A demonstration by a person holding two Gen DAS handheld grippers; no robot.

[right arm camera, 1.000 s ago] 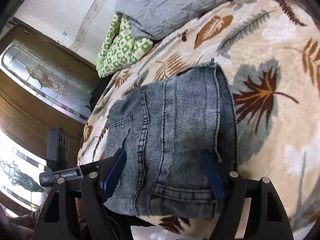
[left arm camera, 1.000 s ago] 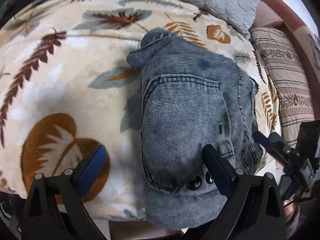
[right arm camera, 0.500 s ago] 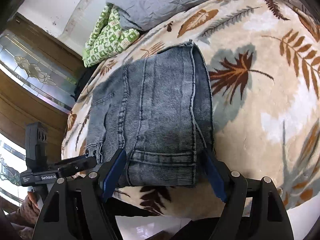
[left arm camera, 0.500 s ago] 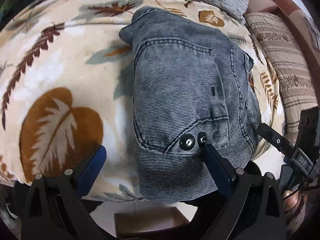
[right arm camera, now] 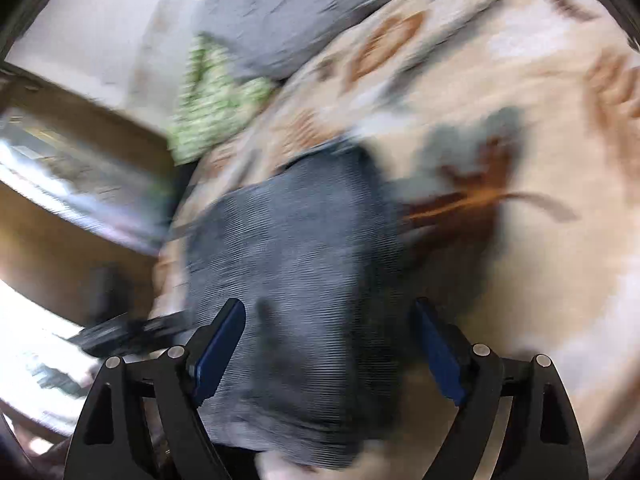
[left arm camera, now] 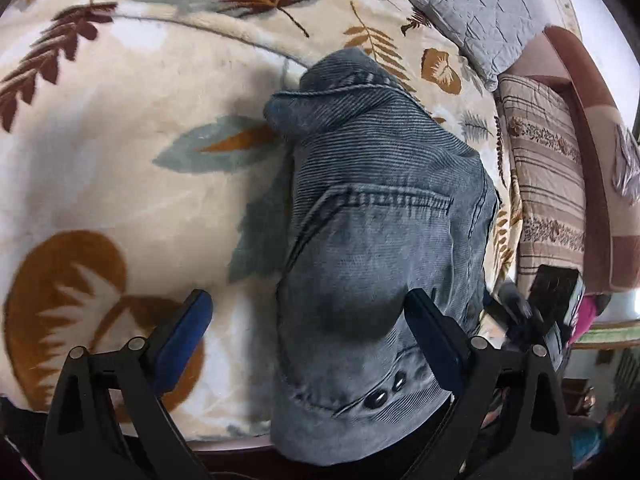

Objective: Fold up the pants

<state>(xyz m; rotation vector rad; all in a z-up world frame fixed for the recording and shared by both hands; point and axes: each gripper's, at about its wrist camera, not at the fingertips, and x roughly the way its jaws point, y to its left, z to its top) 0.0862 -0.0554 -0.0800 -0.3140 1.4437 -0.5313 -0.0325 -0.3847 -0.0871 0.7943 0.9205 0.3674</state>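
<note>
The grey-blue denim pants (left arm camera: 376, 240) lie folded in a compact bundle on the leaf-patterned blanket (left arm camera: 120, 168), with two dark snap buttons at the near edge. My left gripper (left arm camera: 308, 320) is open, its jaws wide apart just above the near end of the bundle, holding nothing. In the blurred right wrist view the pants (right arm camera: 296, 264) lie between and beyond the fingers of my right gripper (right arm camera: 330, 332), which is open and empty. The right gripper also shows in the left wrist view (left arm camera: 532, 312) at the bundle's right side.
A grey quilted pillow (left arm camera: 472, 4) and a striped brown cushion (left arm camera: 544, 184) lie at the far right of the bed. A green patterned cloth (right arm camera: 212, 96) lies at the bed's far edge. A wooden glass-panelled door (right arm camera: 72, 184) stands to the left. The bed's near edge is just under the grippers.
Both grippers have moved in toward the bundle after pulling back half a second ago. The right wrist view is now motion-blurred. The pants stay folded in place.
</note>
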